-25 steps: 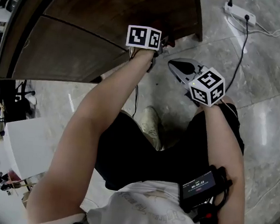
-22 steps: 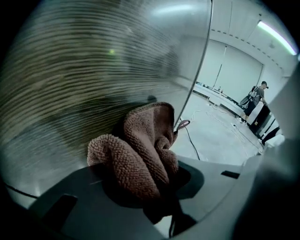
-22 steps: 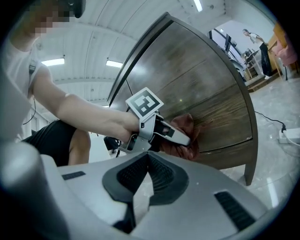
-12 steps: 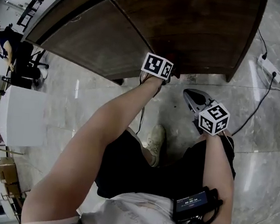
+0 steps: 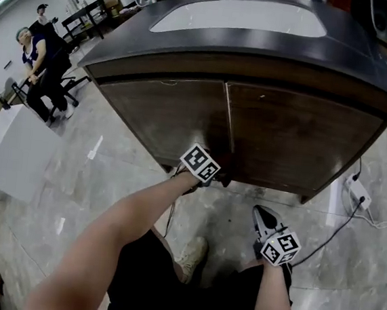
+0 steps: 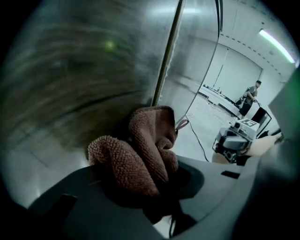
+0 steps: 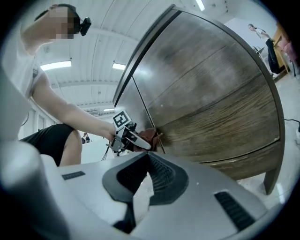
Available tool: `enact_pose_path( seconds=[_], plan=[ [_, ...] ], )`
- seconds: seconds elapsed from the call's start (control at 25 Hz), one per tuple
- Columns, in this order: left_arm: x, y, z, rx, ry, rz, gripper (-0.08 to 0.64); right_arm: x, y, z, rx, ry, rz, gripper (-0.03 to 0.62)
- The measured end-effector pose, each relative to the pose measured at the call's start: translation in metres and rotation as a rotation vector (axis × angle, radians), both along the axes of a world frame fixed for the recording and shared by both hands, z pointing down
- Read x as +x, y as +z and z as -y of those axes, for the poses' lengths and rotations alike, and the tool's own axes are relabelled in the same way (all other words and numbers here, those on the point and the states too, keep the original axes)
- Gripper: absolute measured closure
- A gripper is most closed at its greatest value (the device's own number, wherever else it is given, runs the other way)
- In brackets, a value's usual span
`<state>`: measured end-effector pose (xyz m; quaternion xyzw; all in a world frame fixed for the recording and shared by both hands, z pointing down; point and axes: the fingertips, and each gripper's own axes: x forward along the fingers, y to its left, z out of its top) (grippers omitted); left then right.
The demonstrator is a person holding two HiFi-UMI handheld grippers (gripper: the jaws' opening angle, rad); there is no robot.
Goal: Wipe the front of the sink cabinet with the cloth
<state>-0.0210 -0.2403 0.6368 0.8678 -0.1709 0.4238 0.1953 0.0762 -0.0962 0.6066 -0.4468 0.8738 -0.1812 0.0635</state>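
"Where's the cloth (image 6: pixel 140 157)?"

"Clamped in the left gripper (image 5: pixel 213 177). It bulges out past the jaw tips and presses on the sink cabinet (image 5: pixel 283 139) front, low down, just beside the seam (image 5: pixel 228 127) between the two doors."

"What does it look like?"

"Reddish-brown with a nubby weave, crumpled into thick rounded folds."

"And the other hand?"

"The right gripper (image 5: pixel 263 222) hangs over the floor (image 5: pixel 109 177), apart from the cabinet. Its jaws are together with nothing between them."
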Motion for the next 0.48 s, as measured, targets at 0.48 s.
enact_pose_path(
  seconds=[0.48],
  plan=[
    [0.021, -0.15, -0.031, 0.132, 0.095, -0.405, 0.446, 0.011, -0.104, 0.015, 0.122, -0.069, -0.074, 0.58]
  ],
)
